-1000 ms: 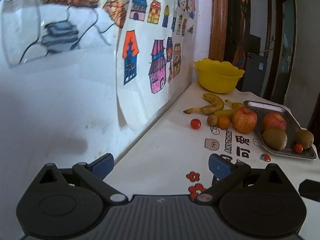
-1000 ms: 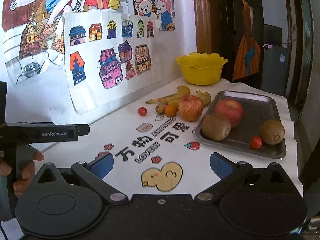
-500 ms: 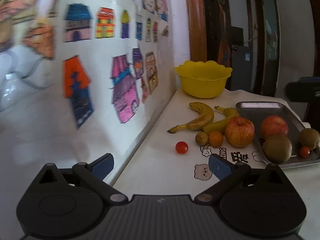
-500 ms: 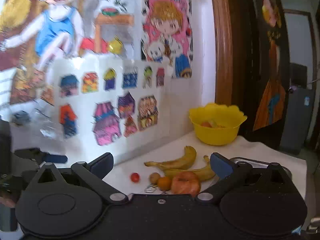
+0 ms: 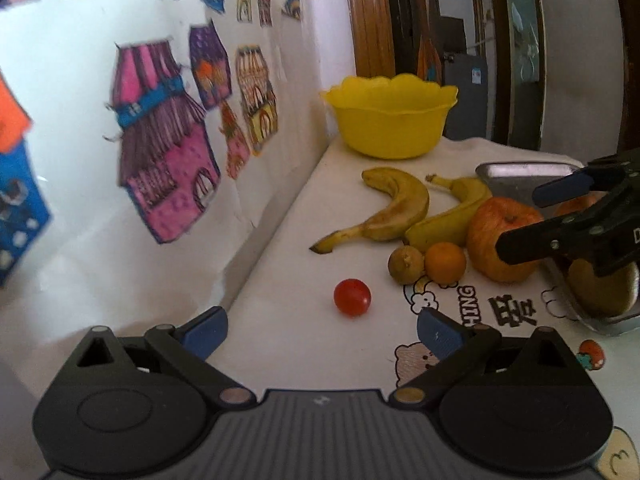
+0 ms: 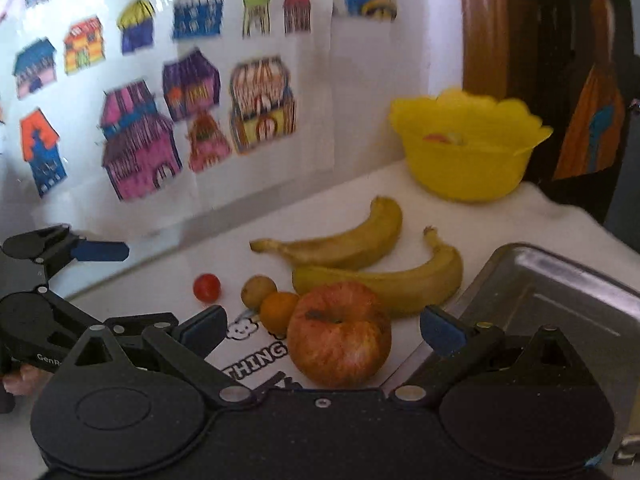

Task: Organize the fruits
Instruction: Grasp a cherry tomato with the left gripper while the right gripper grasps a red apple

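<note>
step: approach, nothing picked | right gripper (image 6: 324,328) spread wide, empty, framing the apple (image 6: 339,334) on the table beside the tray (image 6: 560,280) | left gripper (image 5: 322,326) also released, facing the cherry tomato (image 5: 352,297) (untouched) | next: likely advance and close squarely on the apple

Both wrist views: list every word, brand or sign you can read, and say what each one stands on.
"THING", cut off at its start: white printed tablecloth, by the red-yellow apple.
"HING" and one bold Chinese character: same tablecloth, left wrist view.
"GenR", cut off: black body of the left gripper.
Sticker on the grey door: too blurred to read.
Coloured house drawings on the wall: no readable text.
</note>
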Available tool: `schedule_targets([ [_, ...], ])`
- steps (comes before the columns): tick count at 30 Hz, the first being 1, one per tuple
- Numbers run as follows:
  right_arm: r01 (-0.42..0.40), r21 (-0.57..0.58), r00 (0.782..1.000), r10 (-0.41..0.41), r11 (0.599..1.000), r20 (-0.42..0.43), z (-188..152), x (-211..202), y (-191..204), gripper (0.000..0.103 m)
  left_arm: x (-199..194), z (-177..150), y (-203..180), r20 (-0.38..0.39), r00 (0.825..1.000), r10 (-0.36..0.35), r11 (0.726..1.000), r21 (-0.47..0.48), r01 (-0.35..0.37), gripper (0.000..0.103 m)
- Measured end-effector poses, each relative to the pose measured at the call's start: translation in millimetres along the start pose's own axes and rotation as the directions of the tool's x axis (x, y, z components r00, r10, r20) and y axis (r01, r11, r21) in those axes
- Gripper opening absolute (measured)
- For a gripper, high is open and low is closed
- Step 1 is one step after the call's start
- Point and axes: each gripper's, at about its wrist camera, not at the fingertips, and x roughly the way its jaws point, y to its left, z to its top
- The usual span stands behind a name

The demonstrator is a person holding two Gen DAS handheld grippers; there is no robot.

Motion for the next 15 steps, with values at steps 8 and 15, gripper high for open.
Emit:
schedule_targets([
  [8,-0.028,-0.009,0.997,0.028,1.000,-0.075,1.7,27.2,-4.2,0.098,20.5,2.6,1.4,-0.037,0.999,-0.021,1.000,0.001,0.021,0.102],
  [15,0.004,-0.084,0.985,-0.018,0.996,-0.174,6.6,40.2,3.7,0.092,27.2,8.0,2.6,-0.038,0.999,-0.026,1.000,-0.009,0.025,0.089],
])
